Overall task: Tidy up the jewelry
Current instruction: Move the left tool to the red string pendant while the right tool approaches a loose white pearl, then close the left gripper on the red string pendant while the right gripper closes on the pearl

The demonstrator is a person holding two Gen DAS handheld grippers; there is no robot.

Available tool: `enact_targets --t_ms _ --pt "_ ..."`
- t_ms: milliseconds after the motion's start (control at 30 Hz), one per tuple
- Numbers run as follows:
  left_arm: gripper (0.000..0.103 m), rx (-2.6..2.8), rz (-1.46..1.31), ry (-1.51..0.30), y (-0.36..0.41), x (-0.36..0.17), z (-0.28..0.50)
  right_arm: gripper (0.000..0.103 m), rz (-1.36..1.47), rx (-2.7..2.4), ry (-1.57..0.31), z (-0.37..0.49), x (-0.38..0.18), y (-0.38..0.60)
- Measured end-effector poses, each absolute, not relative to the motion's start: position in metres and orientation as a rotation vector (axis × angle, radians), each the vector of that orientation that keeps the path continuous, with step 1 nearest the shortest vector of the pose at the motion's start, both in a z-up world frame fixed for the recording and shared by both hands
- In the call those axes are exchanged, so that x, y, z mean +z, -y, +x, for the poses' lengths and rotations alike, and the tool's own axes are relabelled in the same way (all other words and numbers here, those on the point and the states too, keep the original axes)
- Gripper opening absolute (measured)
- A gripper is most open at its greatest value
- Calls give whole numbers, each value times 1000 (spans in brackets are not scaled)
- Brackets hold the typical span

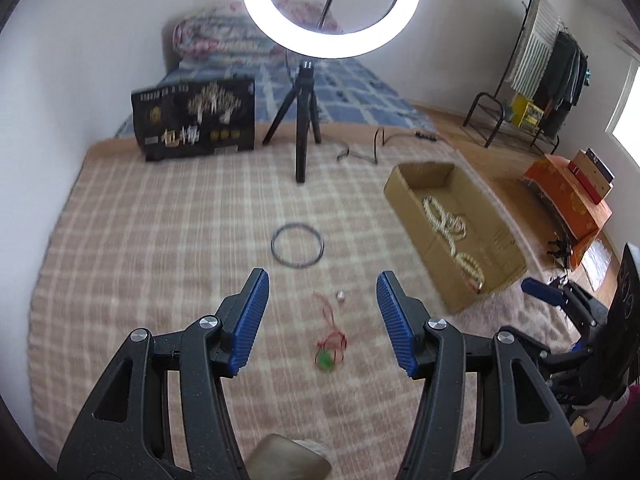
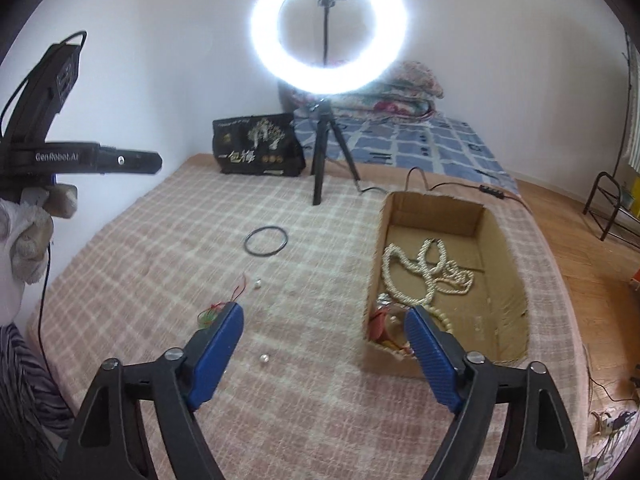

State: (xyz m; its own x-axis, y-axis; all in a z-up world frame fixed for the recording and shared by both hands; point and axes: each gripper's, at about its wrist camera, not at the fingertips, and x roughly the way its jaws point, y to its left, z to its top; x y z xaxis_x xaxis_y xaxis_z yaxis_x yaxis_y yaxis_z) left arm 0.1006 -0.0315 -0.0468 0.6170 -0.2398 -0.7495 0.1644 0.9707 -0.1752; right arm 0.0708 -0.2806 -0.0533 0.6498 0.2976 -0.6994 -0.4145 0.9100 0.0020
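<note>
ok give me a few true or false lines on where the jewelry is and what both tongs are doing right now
1. The pearl necklace lies inside the cardboard box. True.
2. The dark bangle is in the box too. False: it lies on the plaid blanket, outside the box.
3. The left tongs are open and hold nothing. True.
4. The right tongs are shut on a pearl. False: they are open and empty; a small loose bead lies on the blanket between them.
5. The green pendant on red cord is still on the blanket. True.
</note>
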Motion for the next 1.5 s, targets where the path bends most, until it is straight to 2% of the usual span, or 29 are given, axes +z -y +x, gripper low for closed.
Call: enact_targets --t_ms 233,400,633,833,967,1067,1433,1500 --pt "58 -252 -74 -1002 39 -95 98 69 -175 477 -883 72 -88 255" --pt "58 -280 -135 -1093 40 -128 102 68 -162 467 -961 75 -111 249" --pt "58 -282 -152 -1158 53 -154 106 48 -146 488 -1046 82 -136 242" --pt "58 -277 -134 -1177 60 -164 110 39 -168 504 -1084 87 -150 231" --pt "57 -269 -134 -1194 62 -172 116 37 -157 498 -1102 94 -157 230" --pt "51 -259 -133 -1204 62 -177 121 35 -159 499 -1105 97 -159 228" --pt "50 -258 -120 -1236 66 -193 127 34 -190 489 -1116 102 -167 220" --pt "46 -248 -106 -1239 66 -195 128 34 -189 488 -1115 103 -168 219"
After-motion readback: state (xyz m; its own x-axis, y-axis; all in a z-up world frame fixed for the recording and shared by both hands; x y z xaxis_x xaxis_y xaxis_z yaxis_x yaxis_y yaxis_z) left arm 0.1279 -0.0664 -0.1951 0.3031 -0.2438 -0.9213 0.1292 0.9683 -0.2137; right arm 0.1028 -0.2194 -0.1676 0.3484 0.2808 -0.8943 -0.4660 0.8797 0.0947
